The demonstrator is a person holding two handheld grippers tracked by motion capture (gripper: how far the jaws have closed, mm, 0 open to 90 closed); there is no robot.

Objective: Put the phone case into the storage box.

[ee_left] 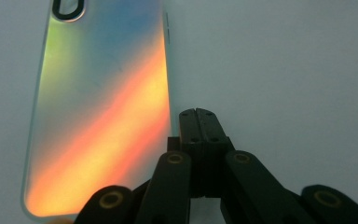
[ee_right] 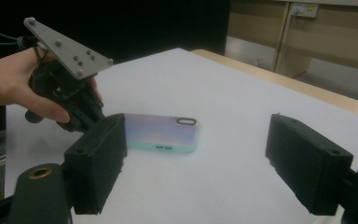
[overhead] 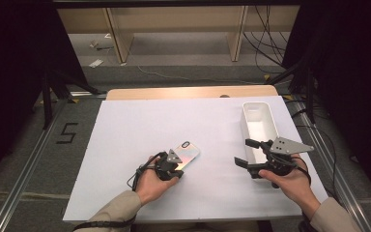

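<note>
A phone case (overhead: 187, 153) with an iridescent back lies flat on the white sheet, its camera cut-out at the far end. In the left gripper view the case (ee_left: 98, 116) glows orange and green. My left gripper (ee_left: 196, 114) is shut with nothing between its jaws, and its tips sit just beside the case's long edge near the near end. From above, the left gripper (overhead: 178, 169) is low over the sheet by that end. My right gripper (overhead: 245, 152) stands open and empty next to the white bin, jaws pointing left toward the case (ee_right: 161, 133). The right gripper (ee_right: 198, 140) frames the case from a distance.
A long white bin (overhead: 245, 123) stands at the right of the white sheet (overhead: 140, 121), close behind my right gripper. The wooden table edge (overhead: 188, 92) runs along the back. Metal rails and cables flank the table.
</note>
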